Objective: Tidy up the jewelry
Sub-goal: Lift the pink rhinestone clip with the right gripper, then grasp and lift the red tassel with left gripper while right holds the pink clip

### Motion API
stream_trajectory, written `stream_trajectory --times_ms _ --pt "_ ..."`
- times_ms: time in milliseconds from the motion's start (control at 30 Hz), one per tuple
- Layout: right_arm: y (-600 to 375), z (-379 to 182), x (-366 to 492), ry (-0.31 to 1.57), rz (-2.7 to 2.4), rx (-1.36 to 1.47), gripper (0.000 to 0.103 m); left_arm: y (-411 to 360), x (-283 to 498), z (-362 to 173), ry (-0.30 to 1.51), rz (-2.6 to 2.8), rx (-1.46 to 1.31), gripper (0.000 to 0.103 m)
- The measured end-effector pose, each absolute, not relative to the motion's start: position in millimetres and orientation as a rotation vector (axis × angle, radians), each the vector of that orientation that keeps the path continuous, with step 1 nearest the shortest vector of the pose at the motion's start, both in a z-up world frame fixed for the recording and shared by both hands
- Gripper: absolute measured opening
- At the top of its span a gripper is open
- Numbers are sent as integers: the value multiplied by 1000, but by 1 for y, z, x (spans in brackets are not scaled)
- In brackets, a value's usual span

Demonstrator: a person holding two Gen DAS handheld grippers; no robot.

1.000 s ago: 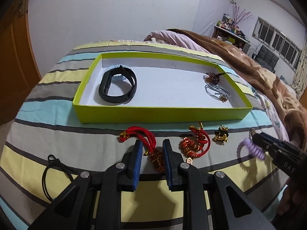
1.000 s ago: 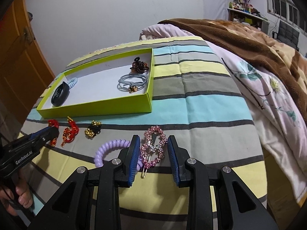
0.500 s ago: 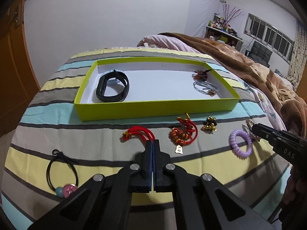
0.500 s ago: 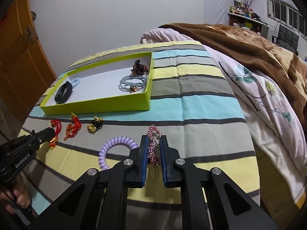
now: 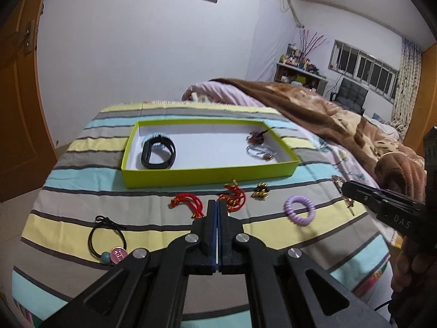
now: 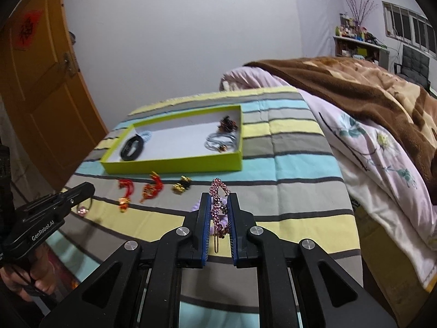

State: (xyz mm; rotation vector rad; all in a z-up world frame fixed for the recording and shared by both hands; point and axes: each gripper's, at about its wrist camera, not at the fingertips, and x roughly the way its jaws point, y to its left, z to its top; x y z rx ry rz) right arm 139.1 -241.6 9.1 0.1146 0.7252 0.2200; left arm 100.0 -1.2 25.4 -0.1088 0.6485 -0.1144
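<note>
Far left on the striped bed cover [image 5: 68, 169], a black hair tie [image 5: 108, 235] with a pink disc and a teal bead lies loose, well apart from the rest. The green box [image 5: 207, 176] sits further back on the bed. In its left end a black band [image 5: 158, 154] lies on top of a pale blue coil tie [image 5: 153, 138]. In its right end there's a dark claw clip [image 5: 256, 137], and grey hair ties [image 5: 259, 153] just in front of it. My left tool [image 5: 217, 207] has its pads pressed together and I see nothing between them. The red cord charm [image 5: 187, 202] lies on the cover just left of the tip, partly hidden behind it, and from the right wrist it looks apart from the tool. Right of the tip comes a second red and gold charm [image 5: 235, 195], then a small gold and black piece [image 5: 260, 191], then a purple spiral hair tie [image 5: 299, 210], all in a row in front of the box. My right tool [image 6: 219, 196] has just been closing with the pink rhinestone hair clip [image 6: 217, 205] between its jaws. It is now clamped on the clip, which stands edge-up off the bed, with its gold pin hanging below the pads. A brown blanket [image 5: 327, 114] covers the right side of the bed.
</note>
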Motion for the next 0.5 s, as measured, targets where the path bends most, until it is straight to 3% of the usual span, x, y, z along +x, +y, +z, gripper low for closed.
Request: stream_trajectory --times_ms 300,367,500 --pt "-233 17 125 704 246 104 12 4 106 18 702 -131 -140 4" --pt "-233 16 126 708 246 103 12 2 111 12 719 -124 -134 17" --pt "-235 13 130 713 242 104 12 -4 125 -2 750 -107 -117 23"
